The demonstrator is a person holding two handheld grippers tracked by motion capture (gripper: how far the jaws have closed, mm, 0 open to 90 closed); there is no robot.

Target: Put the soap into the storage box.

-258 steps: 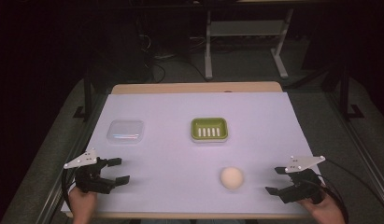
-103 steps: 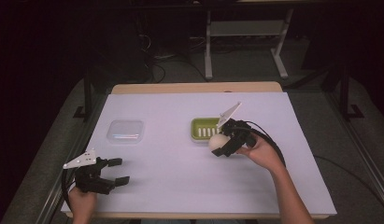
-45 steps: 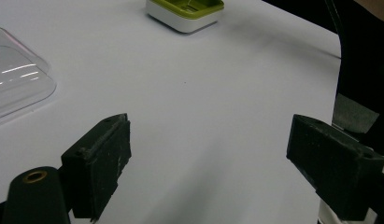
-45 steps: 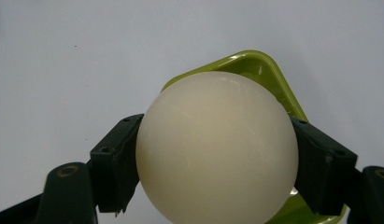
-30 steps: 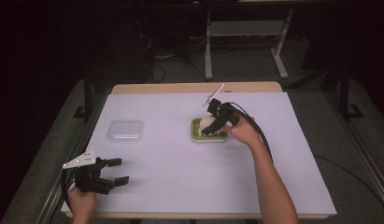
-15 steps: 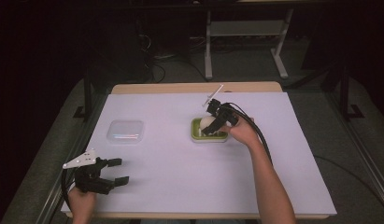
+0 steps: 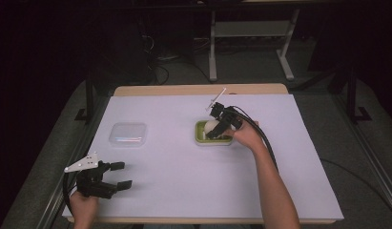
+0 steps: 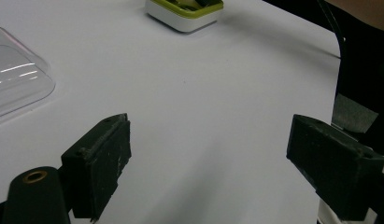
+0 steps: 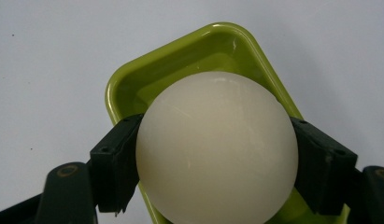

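Carried over from the worktop [image 7: 174, 162], the cream ball [image 9: 216, 147], gripped by the right gripper [image 7: 217, 125], now hovers over the green tray [image 9: 180, 65]; the left gripper [image 8: 217, 163] idles, fingers open.

Lab, white-covered table [image 7: 174, 157], dark surround, metal stand [image 7: 251, 33]

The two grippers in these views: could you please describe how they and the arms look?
Both the left gripper and right gripper are black, with blocky jaws, a pale three-cornered plate on top and a trailing black cable. The forearms are bare, no sleeves.
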